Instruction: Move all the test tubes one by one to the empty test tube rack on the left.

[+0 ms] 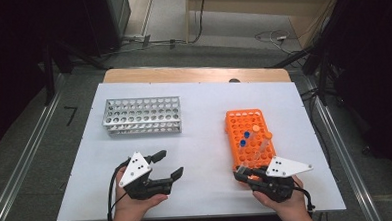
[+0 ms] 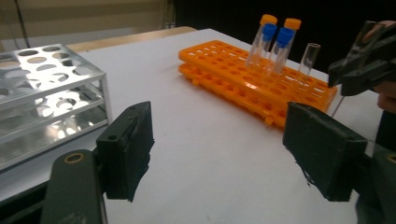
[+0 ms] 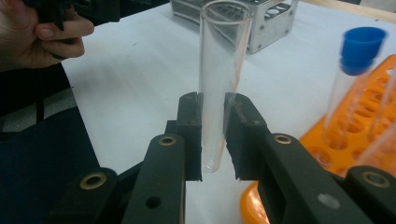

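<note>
Already the right gripper (image 3: pixel 212 135) has its jaws clamped on an uncapped glass test tube (image 3: pixel 222 70), lifted beside the orange rack (image 1: pixel 250 138) (four capped tubes remain there); the left gripper (image 2: pixel 219 154) stands part open and empty, the metal rack (image 1: pixel 142 115) unfilled beyond its jaws.

In the right gripper view, the right tool (image 3: pixel 214 135) has its pads over the lower stretch of the clear tube (image 3: pixel 223 60), so the glass there is hidden. To that tool's right, the orange rack (image 3: pixel 327 154) runs off the picture's right edge, and the blue-capped tube (image 3: pixel 355 70) stands partly cut off beside it. In the left gripper view, the metal rack (image 2: pixel 46 102) left of the left tool (image 2: pixel 233 154) is cut by the left edge. From the high view, the rack holes are too small to count.
</note>
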Demonstrator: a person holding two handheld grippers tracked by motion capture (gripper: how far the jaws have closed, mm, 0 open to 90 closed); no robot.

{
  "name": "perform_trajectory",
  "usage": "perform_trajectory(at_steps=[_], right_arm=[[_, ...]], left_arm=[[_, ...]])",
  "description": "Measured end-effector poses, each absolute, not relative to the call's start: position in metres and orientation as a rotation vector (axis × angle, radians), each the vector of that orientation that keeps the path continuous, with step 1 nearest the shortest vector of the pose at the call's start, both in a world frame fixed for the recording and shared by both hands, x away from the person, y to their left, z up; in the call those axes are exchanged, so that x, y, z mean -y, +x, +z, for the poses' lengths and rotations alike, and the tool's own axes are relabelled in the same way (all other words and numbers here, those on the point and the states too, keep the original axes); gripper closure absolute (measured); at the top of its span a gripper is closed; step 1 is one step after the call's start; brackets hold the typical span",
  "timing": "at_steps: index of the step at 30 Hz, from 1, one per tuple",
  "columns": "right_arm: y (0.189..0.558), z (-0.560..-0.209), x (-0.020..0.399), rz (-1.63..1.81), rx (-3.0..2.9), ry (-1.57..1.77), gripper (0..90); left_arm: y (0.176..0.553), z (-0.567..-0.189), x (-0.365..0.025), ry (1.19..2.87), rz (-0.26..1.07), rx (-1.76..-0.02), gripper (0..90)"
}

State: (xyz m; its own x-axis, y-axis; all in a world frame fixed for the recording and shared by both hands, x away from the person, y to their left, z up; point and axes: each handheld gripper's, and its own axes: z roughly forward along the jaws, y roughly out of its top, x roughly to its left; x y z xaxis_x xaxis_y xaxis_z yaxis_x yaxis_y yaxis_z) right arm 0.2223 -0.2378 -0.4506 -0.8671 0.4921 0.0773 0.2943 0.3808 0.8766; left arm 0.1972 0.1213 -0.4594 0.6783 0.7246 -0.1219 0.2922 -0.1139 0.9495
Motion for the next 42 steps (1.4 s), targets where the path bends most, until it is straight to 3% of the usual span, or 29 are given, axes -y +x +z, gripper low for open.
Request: perform_trajectory(at_steps=[22, 42], right_arm=[[0.215, -0.469, 0.183, 1.423, -2.531, 0.618, 73.9], [0.206, -0.472, 0.170, 1.451, -2.592, 0.518, 73.9]], left_arm=[[0.193, -0.458, -0.072, 1.751, 0.218, -0.633, 55.3], [0.191, -0.460, -0.051, 1.793, 0.166, -0.561, 73.1]])
